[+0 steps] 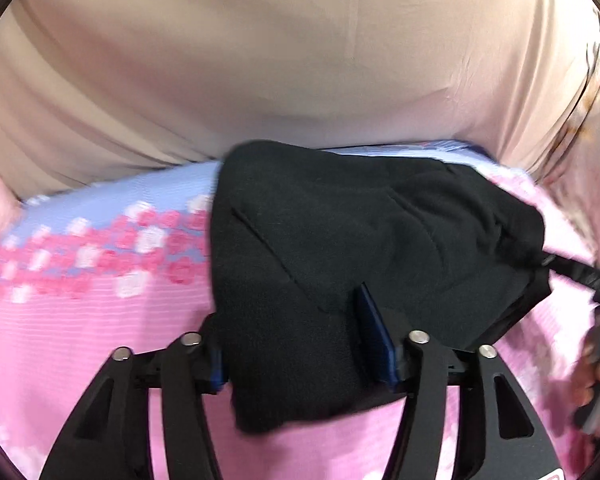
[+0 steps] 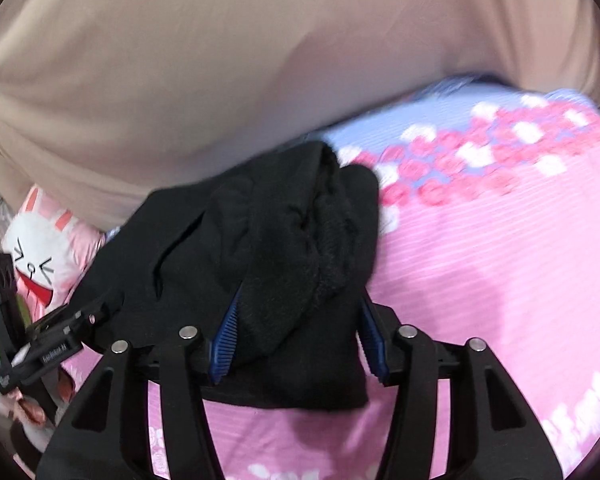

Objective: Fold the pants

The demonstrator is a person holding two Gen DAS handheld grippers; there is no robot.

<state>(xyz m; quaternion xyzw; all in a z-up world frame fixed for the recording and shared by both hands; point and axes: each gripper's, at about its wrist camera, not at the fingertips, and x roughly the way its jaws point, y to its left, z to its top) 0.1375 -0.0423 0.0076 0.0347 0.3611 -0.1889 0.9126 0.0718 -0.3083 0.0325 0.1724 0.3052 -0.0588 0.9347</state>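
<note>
The black pants lie bunched and partly folded on a pink flowered bed sheet. My left gripper has a thick fold of the pants between its blue pads, jaws fairly wide apart around the cloth. In the right wrist view the pants fill the gap of my right gripper, whose blue pads press the bundle on both sides. The left gripper shows at the left edge of the right wrist view.
A person in a beige garment stands close behind the bed edge. A pillow with a rabbit face lies at the left. The other gripper and hand show at the right edge.
</note>
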